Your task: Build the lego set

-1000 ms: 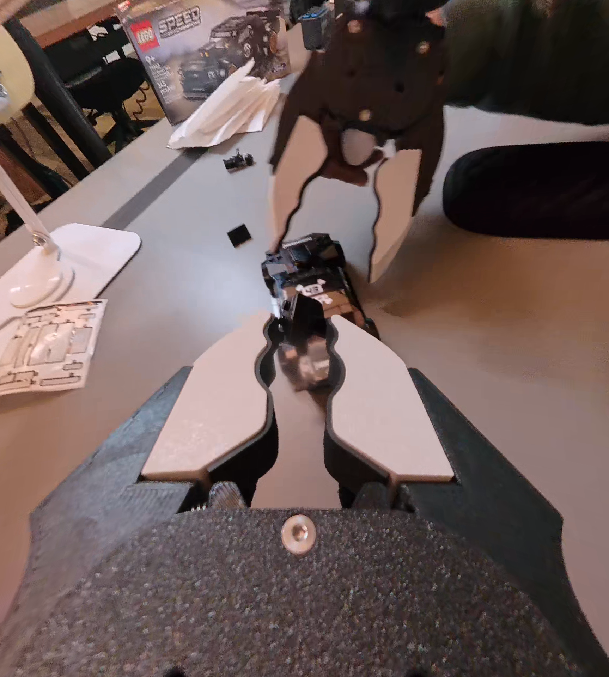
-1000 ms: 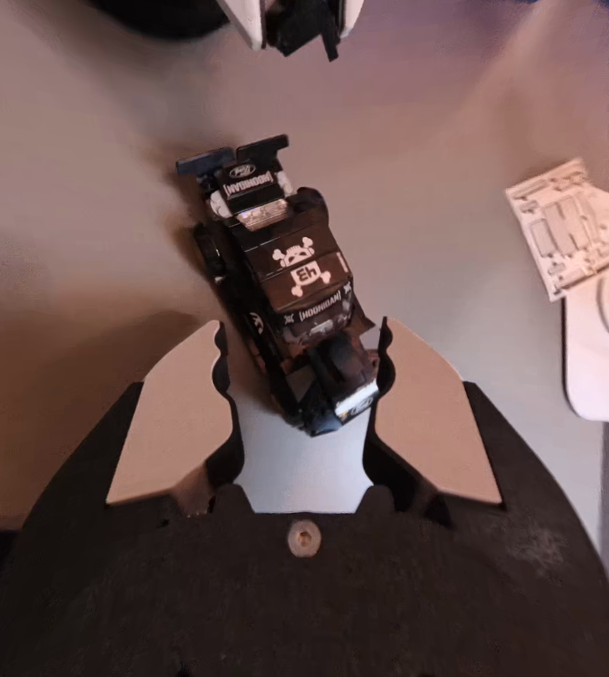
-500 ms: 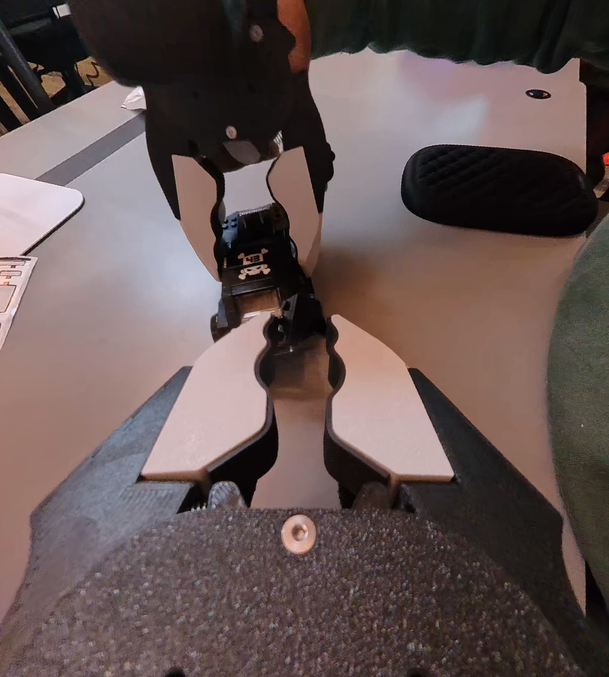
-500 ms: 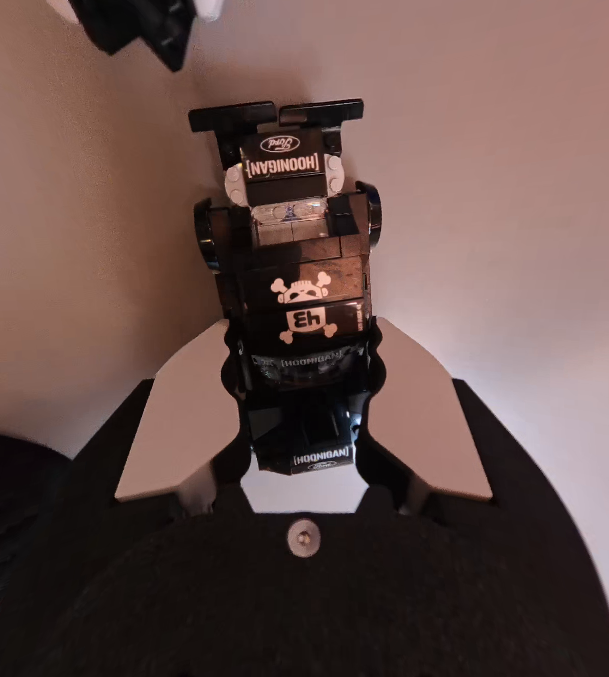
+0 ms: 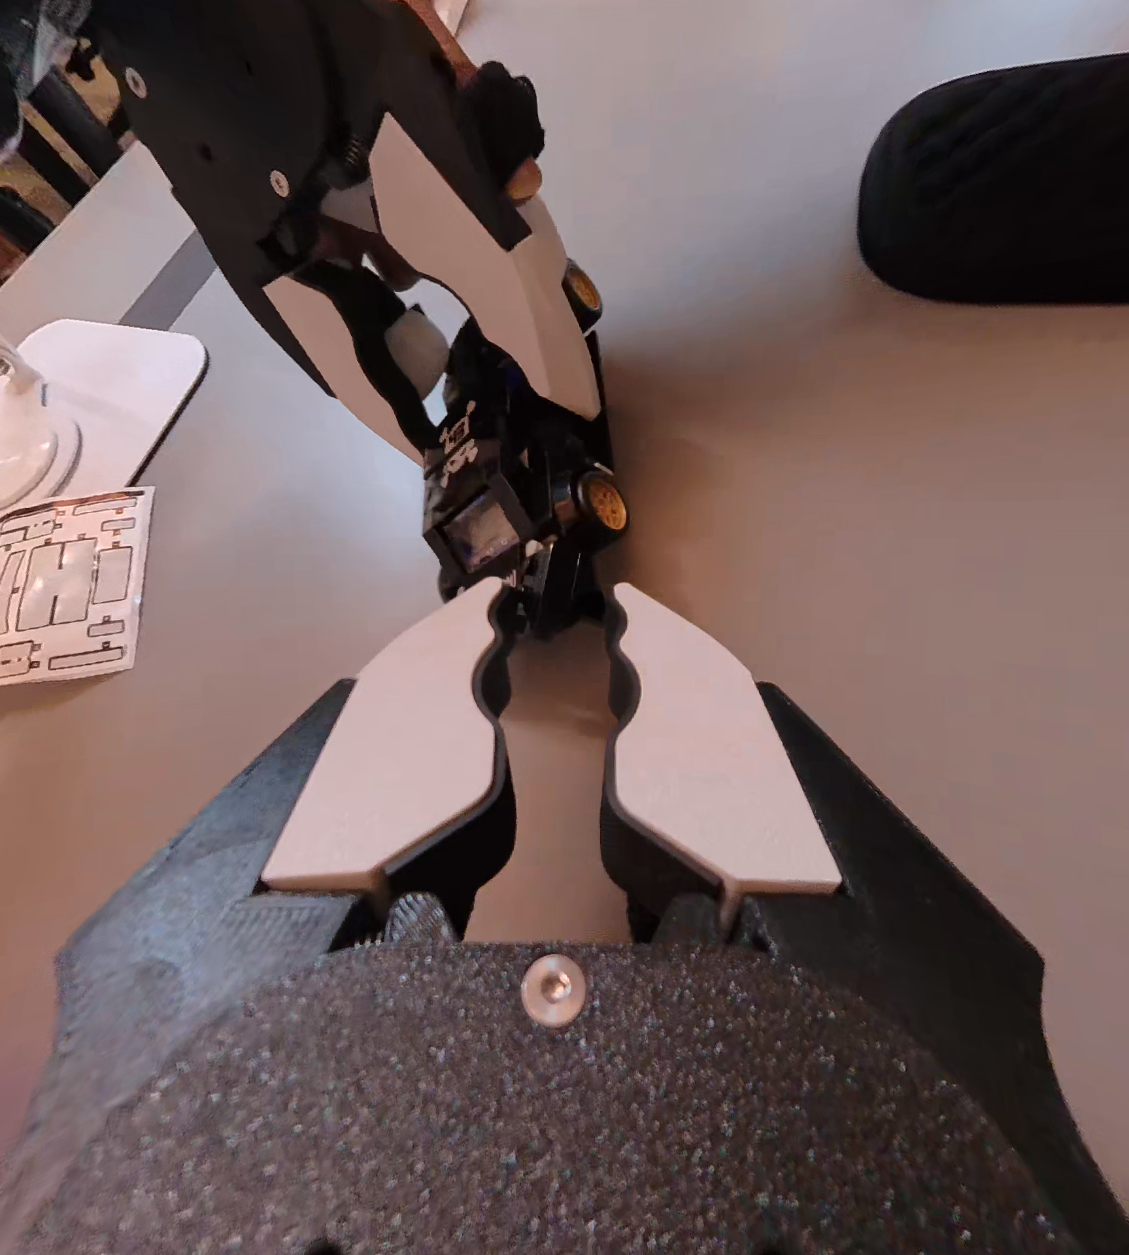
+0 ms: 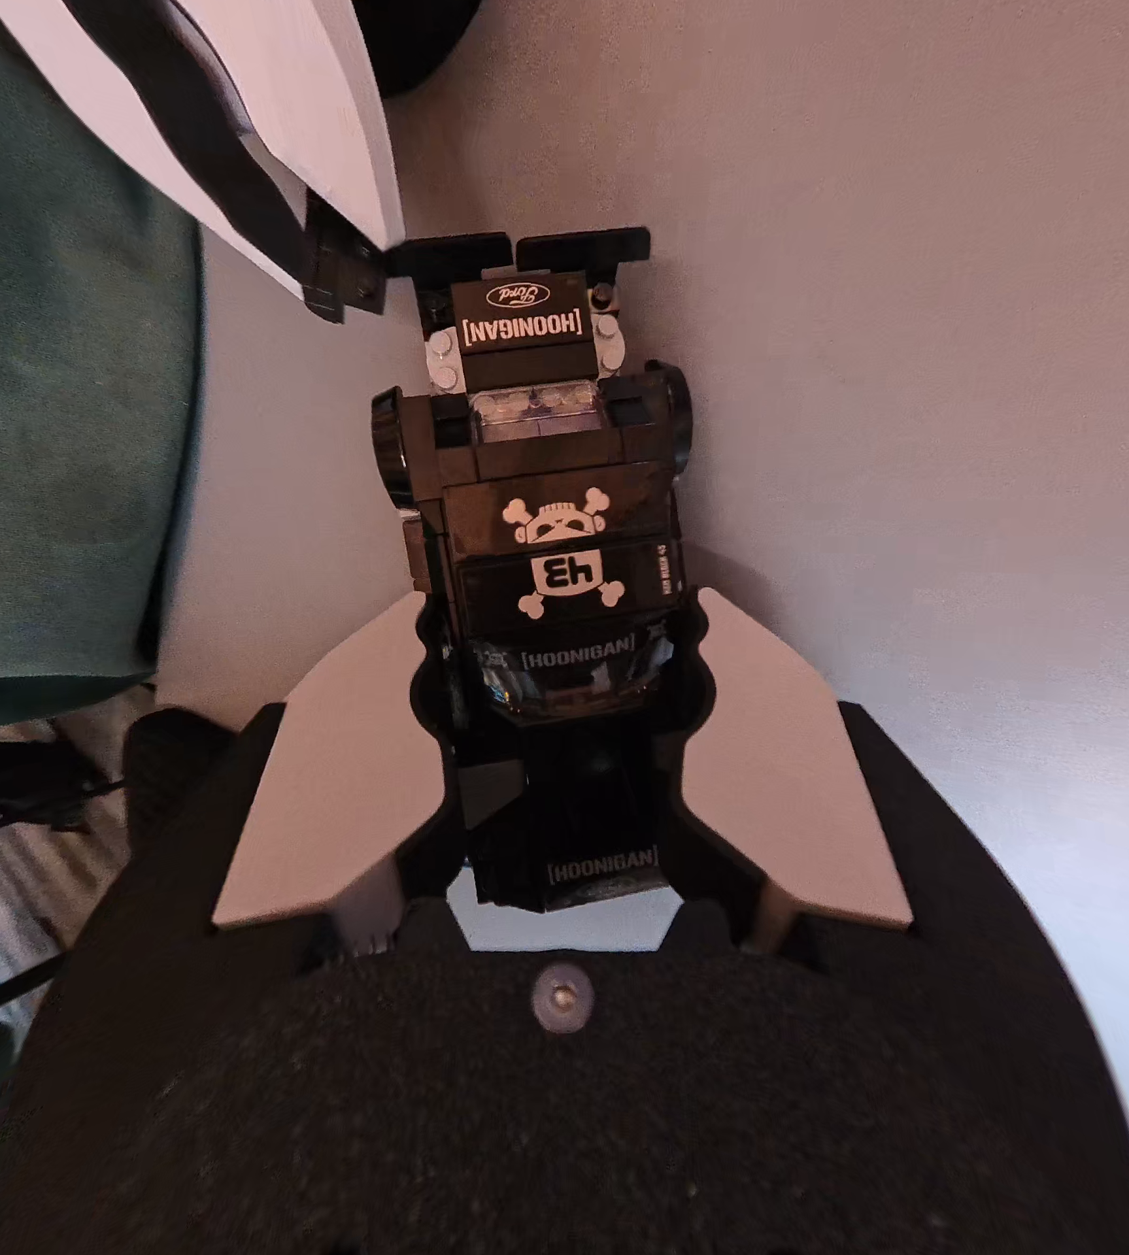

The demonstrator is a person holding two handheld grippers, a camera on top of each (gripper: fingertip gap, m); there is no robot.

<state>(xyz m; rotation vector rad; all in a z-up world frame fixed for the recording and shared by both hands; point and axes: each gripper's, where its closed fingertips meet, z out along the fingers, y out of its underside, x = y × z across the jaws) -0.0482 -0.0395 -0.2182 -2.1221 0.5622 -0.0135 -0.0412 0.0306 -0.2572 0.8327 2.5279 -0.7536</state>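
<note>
So, left wrist view: the left gripper (image 5: 558,597) pinches a small black piece at the rear of the black lego car (image 5: 521,489), above the grey table (image 5: 887,543). Right wrist view: the right gripper (image 6: 565,611) clamps the car's cabin sides, car (image 6: 548,543) pointing back at the camera.

Lighting: soft, indoor, warm pinkish cast on the table (image 5: 887,611). Shadows: diffuse, under the toy car (image 5: 521,489). Glare: faint sheen on the sticker sheet (image 5: 52,591). Distortion: strong wide-angle bending at edges. Focus: centre sharp; near gripper bodies and frame corners soft, right wrist view dimmer.
</note>
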